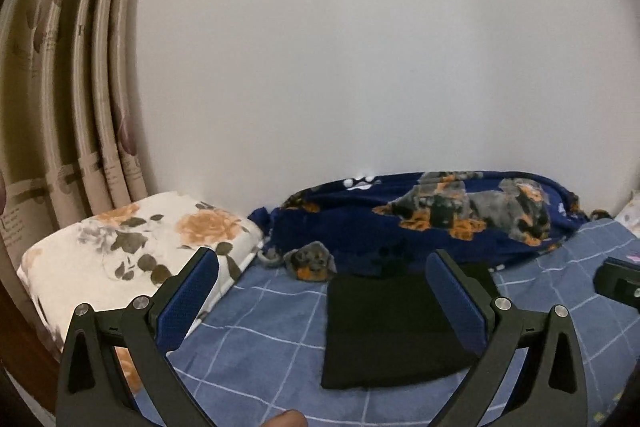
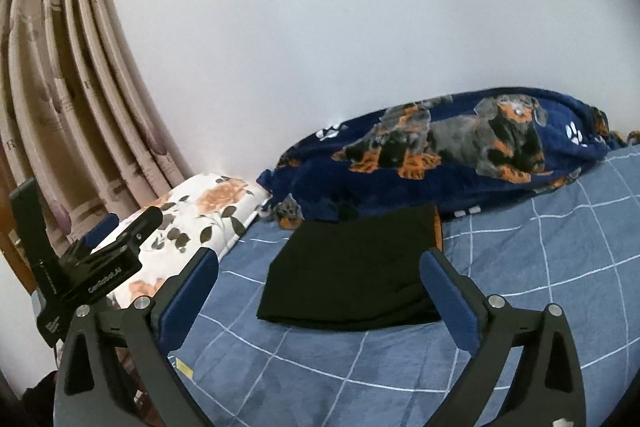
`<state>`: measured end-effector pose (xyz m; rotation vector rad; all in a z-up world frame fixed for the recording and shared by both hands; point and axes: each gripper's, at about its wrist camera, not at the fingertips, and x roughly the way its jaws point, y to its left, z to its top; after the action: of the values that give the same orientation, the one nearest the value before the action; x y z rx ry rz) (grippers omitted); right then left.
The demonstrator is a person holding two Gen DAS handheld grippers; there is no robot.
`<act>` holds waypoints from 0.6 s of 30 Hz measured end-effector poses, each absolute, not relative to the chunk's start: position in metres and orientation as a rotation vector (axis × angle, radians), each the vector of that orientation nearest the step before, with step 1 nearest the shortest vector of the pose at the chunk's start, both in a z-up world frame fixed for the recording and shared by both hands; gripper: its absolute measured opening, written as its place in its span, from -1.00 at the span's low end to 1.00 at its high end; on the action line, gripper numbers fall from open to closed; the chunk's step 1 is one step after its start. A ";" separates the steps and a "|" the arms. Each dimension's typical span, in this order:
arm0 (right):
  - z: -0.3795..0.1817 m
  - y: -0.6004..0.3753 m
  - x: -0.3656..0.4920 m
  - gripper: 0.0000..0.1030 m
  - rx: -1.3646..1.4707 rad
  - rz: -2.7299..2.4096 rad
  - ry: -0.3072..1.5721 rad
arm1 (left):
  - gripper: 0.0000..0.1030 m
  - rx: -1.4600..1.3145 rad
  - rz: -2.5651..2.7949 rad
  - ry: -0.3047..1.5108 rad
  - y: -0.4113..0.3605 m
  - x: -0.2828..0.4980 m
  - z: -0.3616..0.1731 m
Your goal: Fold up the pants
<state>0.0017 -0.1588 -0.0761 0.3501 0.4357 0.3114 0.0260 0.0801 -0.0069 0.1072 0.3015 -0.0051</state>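
Note:
The black pants [image 1: 394, 331] lie folded into a flat rectangle on the blue checked bedsheet [image 1: 260, 355]. In the right wrist view the same black pants [image 2: 356, 273] rest flat in front of the blanket. My left gripper [image 1: 322, 301] is open, held above the bed and short of the pants, with nothing between its blue pads. My right gripper [image 2: 320, 295] is also open wide and empty, raised above the near edge of the pants. The left gripper's black body [image 2: 96, 267] shows at the left of the right wrist view, and a bit of the right gripper [image 1: 620, 283] at the right edge of the left wrist view.
A navy blanket with dog prints [image 1: 460, 219] is bunched along the white wall behind the pants. A floral pillow [image 1: 132, 259] lies at the left, under beige curtains [image 1: 60, 87]. Blue checked sheet [image 2: 540, 287] spreads to the right. A fingertip [image 1: 286, 419] shows at the bottom edge.

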 end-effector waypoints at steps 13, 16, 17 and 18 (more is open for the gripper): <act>-0.066 -0.146 -0.019 0.98 0.290 0.272 0.437 | 1.00 0.106 -0.065 0.338 0.076 0.008 -0.005; -0.067 -0.147 -0.018 0.99 0.298 0.272 0.449 | 1.00 0.092 -0.073 0.353 0.079 0.009 -0.007; -0.068 -0.146 -0.018 0.99 0.297 0.270 0.451 | 1.00 0.086 -0.076 0.357 0.080 0.009 -0.007; -0.068 -0.146 -0.017 0.99 0.297 0.270 0.454 | 1.00 0.081 -0.079 0.360 0.081 0.009 -0.007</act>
<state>-0.0175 -0.1464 -0.0681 0.2973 0.4543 0.2703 0.0093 0.0808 -0.0073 0.0814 0.3600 -0.0794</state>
